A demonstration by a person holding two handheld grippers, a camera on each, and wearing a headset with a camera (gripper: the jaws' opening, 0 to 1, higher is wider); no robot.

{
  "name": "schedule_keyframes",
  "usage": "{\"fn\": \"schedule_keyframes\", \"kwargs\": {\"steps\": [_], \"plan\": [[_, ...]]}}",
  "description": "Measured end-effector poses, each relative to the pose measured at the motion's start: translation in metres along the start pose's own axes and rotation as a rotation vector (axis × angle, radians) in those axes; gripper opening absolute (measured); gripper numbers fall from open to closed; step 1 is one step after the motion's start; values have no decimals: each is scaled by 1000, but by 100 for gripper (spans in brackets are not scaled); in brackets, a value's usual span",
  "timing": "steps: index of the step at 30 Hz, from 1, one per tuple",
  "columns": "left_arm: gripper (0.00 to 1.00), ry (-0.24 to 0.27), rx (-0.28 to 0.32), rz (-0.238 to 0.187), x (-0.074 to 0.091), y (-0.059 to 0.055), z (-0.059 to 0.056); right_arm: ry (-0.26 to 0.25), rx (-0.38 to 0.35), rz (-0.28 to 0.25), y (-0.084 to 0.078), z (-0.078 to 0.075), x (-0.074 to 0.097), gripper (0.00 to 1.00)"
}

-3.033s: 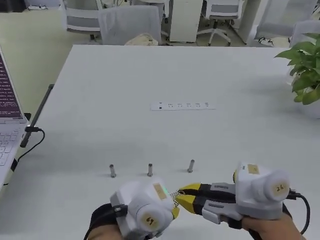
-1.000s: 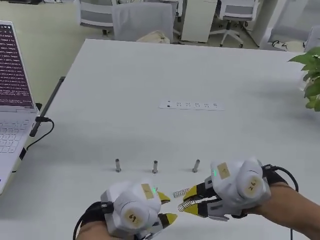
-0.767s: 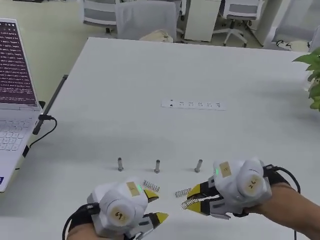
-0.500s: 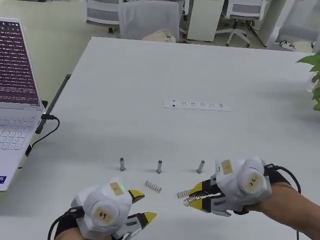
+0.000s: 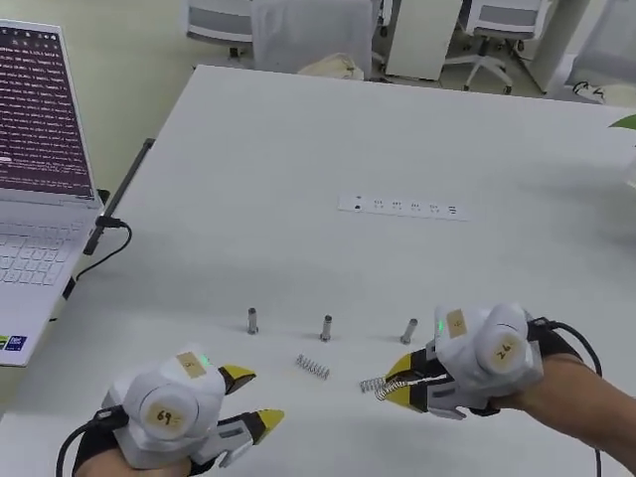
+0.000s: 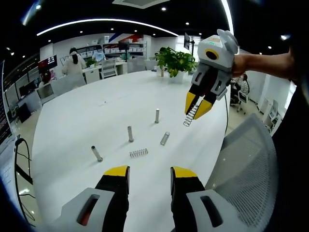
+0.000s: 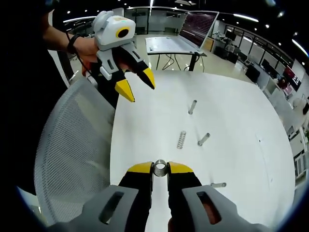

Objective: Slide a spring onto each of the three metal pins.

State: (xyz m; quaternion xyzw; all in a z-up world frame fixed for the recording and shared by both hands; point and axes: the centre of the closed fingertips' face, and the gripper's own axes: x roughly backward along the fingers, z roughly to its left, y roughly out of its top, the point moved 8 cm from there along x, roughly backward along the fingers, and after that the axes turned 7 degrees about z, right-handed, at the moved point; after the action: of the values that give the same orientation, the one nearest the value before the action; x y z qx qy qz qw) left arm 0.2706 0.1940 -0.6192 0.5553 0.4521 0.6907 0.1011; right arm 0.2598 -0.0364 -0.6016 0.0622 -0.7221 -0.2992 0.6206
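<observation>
- A white table (image 5: 298, 149) spans the head view. A laptop (image 5: 40, 129) stands open at its left edge and a power strip (image 5: 402, 208) lies well beyond the work.
- The right gripper (image 5: 390, 383), low near the front edge, is clamped on a spring and, seen from the left gripper view, is raised off the table. The left gripper (image 5: 260, 396), further left, has its jaws spread with nothing between them.
- Three metal pins stand upright in a row, all bare: the left pin (image 5: 252, 320), the middle pin (image 5: 326, 328) and the right pin (image 5: 409, 331). The right pin is just beyond the right gripper's tips and looks the natural first target.
- The held spring (image 7: 160, 168) shows end-on in the right gripper view, pinched across its coils, with its free length poking past the tips.
- Threading it well probably means turning the wrist until the coil's axis stands upright. The open end then needs centring over the pin's top, and the grip should ease only once a few coils have gone over.
- A loose spring (image 5: 312, 367) lies on the table just in front of the middle pin, between the two grippers. Another spring (image 6: 165, 138) lies nearer the right gripper.
</observation>
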Motion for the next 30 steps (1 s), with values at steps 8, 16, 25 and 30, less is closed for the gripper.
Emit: {"fn": "schedule_keyframes", "kwargs": {"steps": [8,16,25,30], "plan": [[35,14,26,-4,5,-6,7,4,4,-1,8,-17,-7,9],[44,28,56,-13,10,-10,13,-3,16,9,21,-36,-15,9],[47,45,80,-24,17,-15,20,0,32,23,35,-57,-28,9],[50,52,95,-28,22,-18,23,0,39,30,43,-67,-35,9]]}}
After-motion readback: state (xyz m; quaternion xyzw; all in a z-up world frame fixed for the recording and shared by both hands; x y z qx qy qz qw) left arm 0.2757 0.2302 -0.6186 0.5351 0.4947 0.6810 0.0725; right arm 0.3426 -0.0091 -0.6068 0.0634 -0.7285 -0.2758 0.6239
